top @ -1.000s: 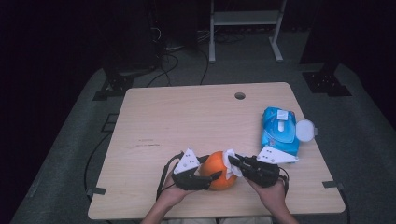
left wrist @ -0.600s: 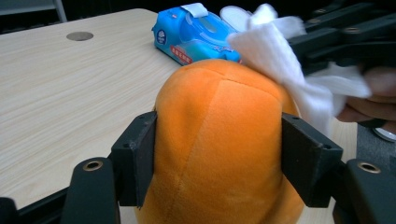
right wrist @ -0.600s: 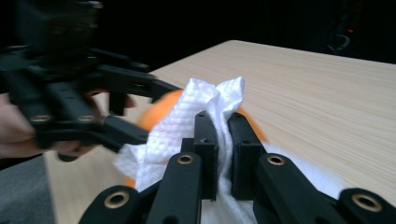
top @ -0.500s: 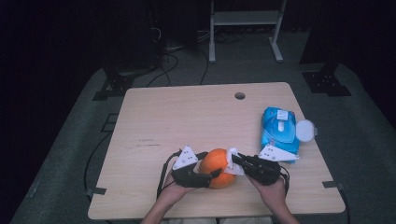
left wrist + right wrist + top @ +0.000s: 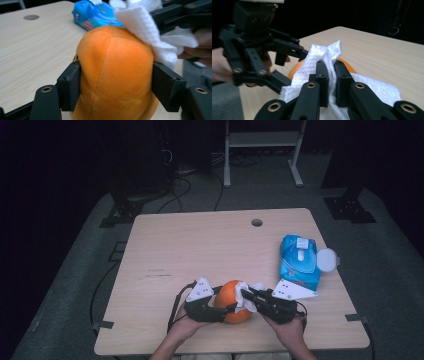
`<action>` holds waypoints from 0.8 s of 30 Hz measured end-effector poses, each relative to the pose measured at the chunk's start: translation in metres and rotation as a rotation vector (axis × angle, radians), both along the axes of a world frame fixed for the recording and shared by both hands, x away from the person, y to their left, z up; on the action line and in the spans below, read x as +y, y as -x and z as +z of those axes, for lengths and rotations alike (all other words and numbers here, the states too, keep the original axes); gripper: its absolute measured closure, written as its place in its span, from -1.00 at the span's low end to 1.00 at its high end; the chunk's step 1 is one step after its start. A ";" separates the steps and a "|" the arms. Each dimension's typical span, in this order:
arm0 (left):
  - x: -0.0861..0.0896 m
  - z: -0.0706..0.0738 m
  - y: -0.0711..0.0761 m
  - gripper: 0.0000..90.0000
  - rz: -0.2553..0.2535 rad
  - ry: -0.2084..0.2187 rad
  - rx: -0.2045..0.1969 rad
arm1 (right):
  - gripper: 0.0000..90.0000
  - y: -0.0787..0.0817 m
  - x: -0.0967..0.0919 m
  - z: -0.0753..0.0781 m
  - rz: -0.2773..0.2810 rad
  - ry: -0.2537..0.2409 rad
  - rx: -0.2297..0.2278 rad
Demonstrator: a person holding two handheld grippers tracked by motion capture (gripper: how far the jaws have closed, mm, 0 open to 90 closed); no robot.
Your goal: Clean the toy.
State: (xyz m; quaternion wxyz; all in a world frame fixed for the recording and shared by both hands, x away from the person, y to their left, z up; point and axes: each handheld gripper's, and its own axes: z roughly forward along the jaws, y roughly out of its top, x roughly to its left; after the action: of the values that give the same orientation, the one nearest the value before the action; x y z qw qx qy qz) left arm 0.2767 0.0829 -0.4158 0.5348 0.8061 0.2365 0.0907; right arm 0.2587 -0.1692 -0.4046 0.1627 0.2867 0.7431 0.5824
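From the high view we see the whole wooden table [image 5: 200, 250] and, near its front edge, the orange plush toy [image 5: 231, 301] between the left gripper [image 5: 222, 306] and the right gripper [image 5: 246, 296]. A blue pack of wipes [image 5: 298, 261], glossy and soft-sided with its round white lid flipped open, lies to the right of the toy and farther back, well apart from it.

In the left gripper view we get the toy's [image 5: 115, 75] fuzzy, seamed fabric and rounded shape. The left gripper's jaws have just been closing, and their flat black pads press on either side of the toy. A white wipe [image 5: 147, 30] lies over its top right.

In the right gripper view we see the right gripper's [image 5: 331, 75] jaws narrow, pinching the crumpled, quilted wipe [image 5: 322, 60] against the toy [image 5: 295, 70].
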 end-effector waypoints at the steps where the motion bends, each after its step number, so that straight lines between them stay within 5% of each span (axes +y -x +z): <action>1: 0.001 0.000 0.000 -0.39 -0.027 0.001 0.003 | 0.84 -0.001 -0.001 -0.001 -0.002 0.000 0.008; 3: 0.003 -0.001 -0.001 -0.47 -0.064 0.013 -0.011 | 0.84 -0.007 -0.007 -0.007 -0.032 -0.002 0.027; 8: -0.003 -0.010 -0.001 -0.39 0.012 -0.048 -0.084 | 0.84 -0.011 -0.012 -0.009 -0.052 -0.025 0.055; 12: 0.001 -0.010 -0.005 -0.32 0.073 -0.011 -0.054 | 0.84 -0.002 -0.006 -0.003 -0.001 -0.027 0.023; 15: 0.002 -0.012 -0.006 -0.44 0.052 0.004 -0.035 | 0.84 0.002 0.002 -0.002 0.017 0.034 -0.021; 18: 0.000 -0.015 -0.008 -0.61 0.045 -0.003 -0.015 | 0.84 -0.004 -0.004 -0.006 0.003 0.008 0.013; 24: -0.008 -0.015 -0.001 -0.32 -0.001 -0.045 -0.063 | 0.84 0.001 0.002 -0.001 0.007 0.036 -0.018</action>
State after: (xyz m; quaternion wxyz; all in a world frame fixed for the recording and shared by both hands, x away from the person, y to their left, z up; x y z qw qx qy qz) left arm 0.2776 0.0753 -0.4310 0.5238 0.8148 0.2170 0.1209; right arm 0.2578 -0.1671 -0.4056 0.1723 0.2760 0.7529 0.5720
